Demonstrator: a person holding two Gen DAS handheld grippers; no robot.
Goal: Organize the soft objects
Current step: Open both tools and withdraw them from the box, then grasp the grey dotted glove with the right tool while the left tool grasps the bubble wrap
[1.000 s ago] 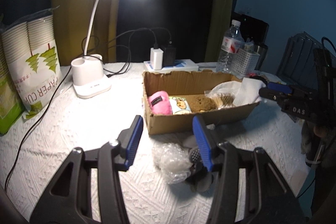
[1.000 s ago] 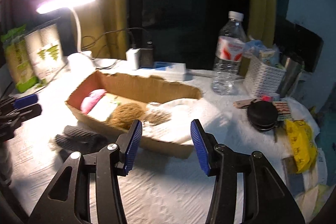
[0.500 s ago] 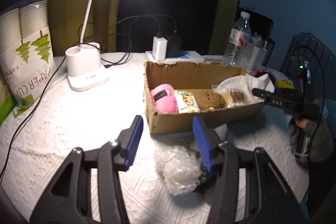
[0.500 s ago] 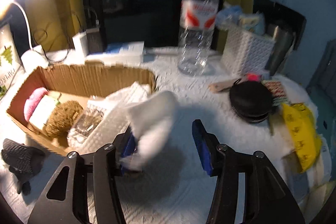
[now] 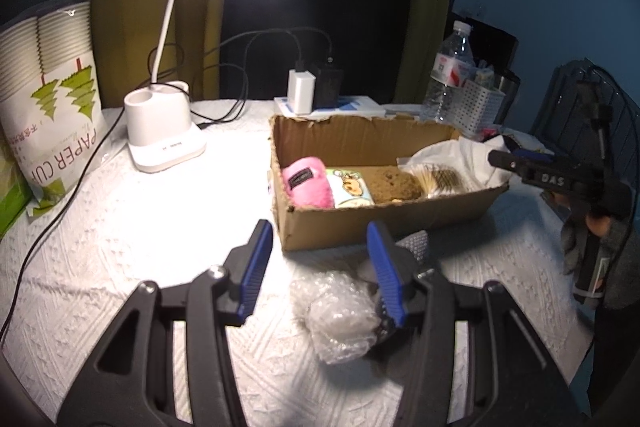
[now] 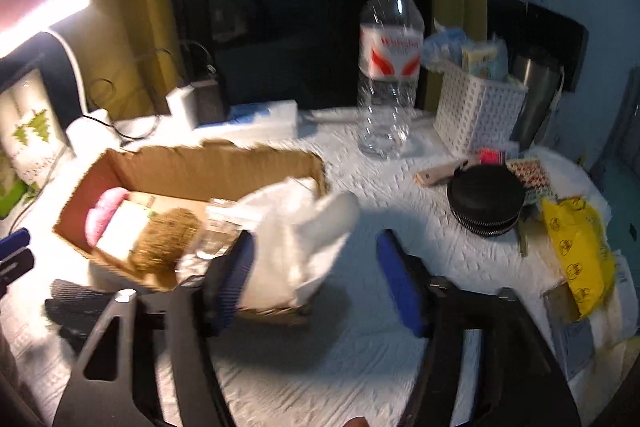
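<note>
Here, left gripper [image 5: 318, 263] fingers apart over bubble wrap [image 5: 338, 315], right gripper [image 6: 316, 277] fingers opening around white cloth [image 6: 296, 227]

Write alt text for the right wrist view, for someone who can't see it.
The right gripper is opening beside a white cloth draped over the near end of a cardboard box holding a pink plush and a brown sponge. Behind stand a water bottle and a white basket on a white tablecloth.

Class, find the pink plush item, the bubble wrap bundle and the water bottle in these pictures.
pink plush item [image 5: 306, 181], left wrist view, middle of its fuzzy top.
bubble wrap bundle [image 5: 340, 319], left wrist view, centre of the wad.
water bottle [image 6: 390, 55], right wrist view, its label.
</note>
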